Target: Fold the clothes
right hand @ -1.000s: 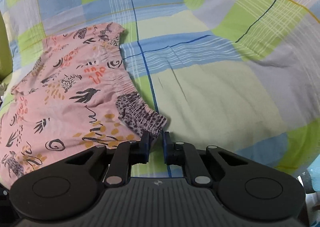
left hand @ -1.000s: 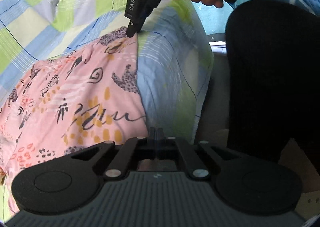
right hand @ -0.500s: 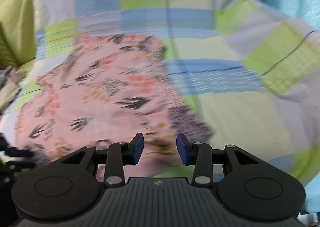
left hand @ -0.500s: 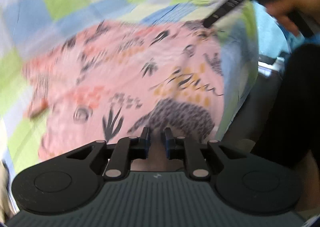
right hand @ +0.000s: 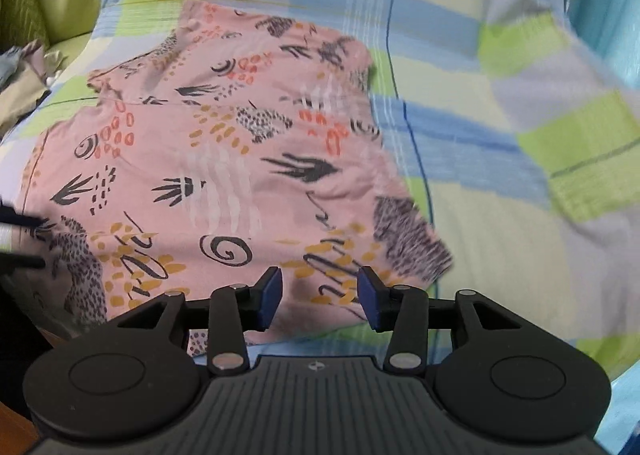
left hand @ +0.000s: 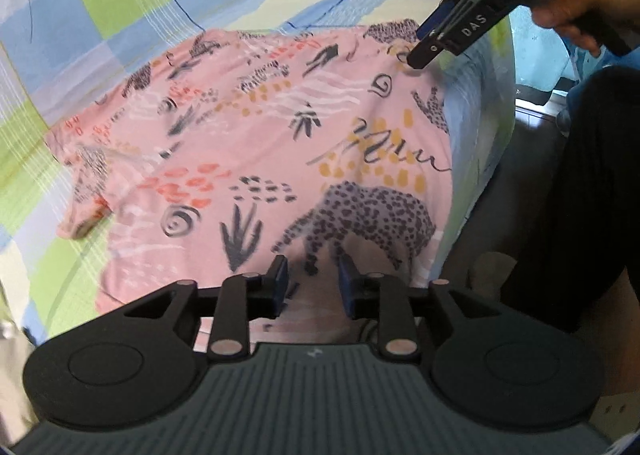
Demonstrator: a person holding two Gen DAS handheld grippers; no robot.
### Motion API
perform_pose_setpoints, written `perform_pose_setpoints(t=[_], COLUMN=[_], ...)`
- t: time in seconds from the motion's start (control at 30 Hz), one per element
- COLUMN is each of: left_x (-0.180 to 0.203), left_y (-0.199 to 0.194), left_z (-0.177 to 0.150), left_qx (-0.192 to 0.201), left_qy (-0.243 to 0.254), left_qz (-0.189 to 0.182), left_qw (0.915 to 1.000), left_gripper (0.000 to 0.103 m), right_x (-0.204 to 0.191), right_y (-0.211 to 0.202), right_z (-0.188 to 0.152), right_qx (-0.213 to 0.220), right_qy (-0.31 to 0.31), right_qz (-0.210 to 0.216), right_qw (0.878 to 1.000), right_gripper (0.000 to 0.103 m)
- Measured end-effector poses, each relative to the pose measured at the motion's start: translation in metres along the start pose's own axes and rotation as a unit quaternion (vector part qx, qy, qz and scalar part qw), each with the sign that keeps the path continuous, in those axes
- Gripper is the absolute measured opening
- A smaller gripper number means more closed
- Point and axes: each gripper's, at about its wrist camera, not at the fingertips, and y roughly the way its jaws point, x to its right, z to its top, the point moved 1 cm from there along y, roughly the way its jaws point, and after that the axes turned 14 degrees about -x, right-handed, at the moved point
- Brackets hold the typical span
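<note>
1. Left gripper [left hand: 313,281]: the jaws, closed together one second ago, now stand apart with nothing between them. They hover just above the near edge of the shorts [left hand: 272,143].
2. Right gripper [right hand: 319,297]: the jaws, nearly closed at the waistband corner one second ago, now stand wide apart and empty. In the left view the right gripper [left hand: 422,51] has its tips at the far right corner of the shorts; contact cannot be confirmed.
3. The shorts now lie spread flatter, with more of the print exposed than one second ago. The leopard figure [left hand: 368,219] now lies just ahead of the left jaws.
4. Location: the shorts [right hand: 224,175] lie flat on the checked bedsheet [right hand: 500,215], near the bed edge next to the person.
5. Orientation: in the left view the long axis runs left to right. One narrow end [left hand: 80,215] points left; the opposite end lies at the bed edge on the right.
6. A hand [left hand: 576,11] holds the right gripper's handle. A dark-clothed leg [left hand: 592,195] stands beside the bed.
7. Containers: none visible.
</note>
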Motion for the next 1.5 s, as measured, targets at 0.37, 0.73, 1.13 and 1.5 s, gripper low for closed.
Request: perform_pose_setpoints(t=[0.37, 0.73, 1.13, 1.5], left_x=[-0.023, -0.035, -0.055, -0.111], left_y=[-0.020, -0.020, -0.019, -0.013], left_z=[-0.002, -0.015, -0.009, 0.013], left_qx=[0.019, 0.017, 0.014, 0.011], left_qy=[-0.008, -0.017, -0.002, -0.007], left_qz=[0.036, 0.046, 0.064, 0.078], left_qw=[0.9991, 0.9986, 0.9978, 0.9969], left_gripper=[0.038, 0.042, 0.045, 0.049], right_x=[-0.004, -0.009, -0.013, -0.011], right_y=[-0.027, -0.033, -0.030, -0.011], right_z=[0.012, 0.018, 0.028, 0.057], right_qx=[0.018, 0.018, 0.016, 0.012], right_qy=[-0.020, -0.042, -0.074, -0.102], right_qz=[-0.024, -0.042, -0.063, -0.061], right_qw=[0.999, 0.998, 0.995, 0.993], right_gripper=[0.050, 0.053, 0.054, 0.054])
